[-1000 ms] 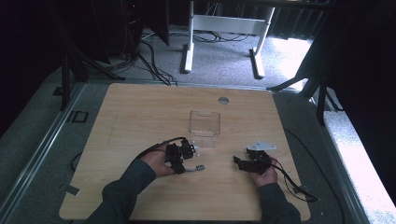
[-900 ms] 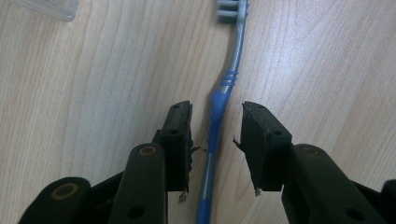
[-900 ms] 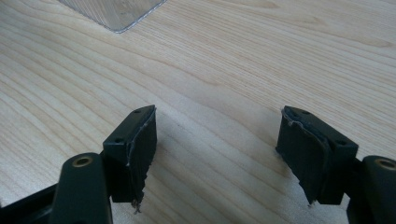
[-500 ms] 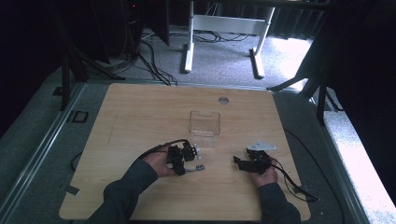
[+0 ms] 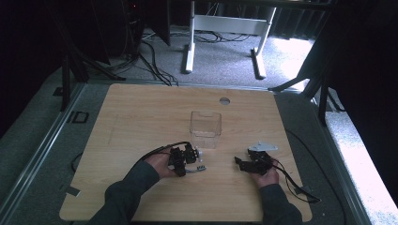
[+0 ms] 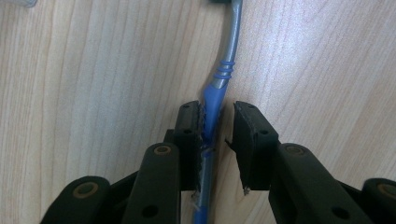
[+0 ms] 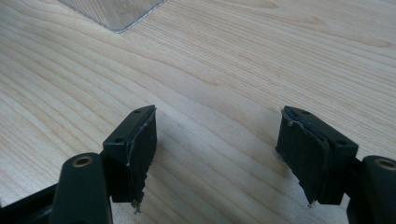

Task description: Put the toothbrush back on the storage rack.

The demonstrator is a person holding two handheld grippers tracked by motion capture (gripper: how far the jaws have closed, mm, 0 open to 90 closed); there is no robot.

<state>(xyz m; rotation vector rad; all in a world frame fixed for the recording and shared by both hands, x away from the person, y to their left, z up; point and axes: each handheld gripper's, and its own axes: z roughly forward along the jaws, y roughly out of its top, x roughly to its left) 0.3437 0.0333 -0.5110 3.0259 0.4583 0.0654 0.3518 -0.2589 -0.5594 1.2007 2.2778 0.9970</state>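
A slim tool with a blue handle and a grey neck lies on the wooden table; in the high view the tool rests at the front middle. My left gripper straddles the blue handle. Its jaws have just been closing: the left pad touches the handle, while a gap remains at the right pad. In the high view the left gripper sits low over the tool. My right gripper stands open over bare wood, with nothing between its pads; in the high view the right gripper is at the front right.
A clear plastic container stands upright just beyond both grippers, and the container's corner appears in the right gripper view. A small white piece lies beside the left gripper. A round hole marks the table's far side. Cables trail from both grippers.
The left gripper's jaws have drawn closer together around the tool's handle, and the hand has barely shifted. The right hand and its gripper have kept still.
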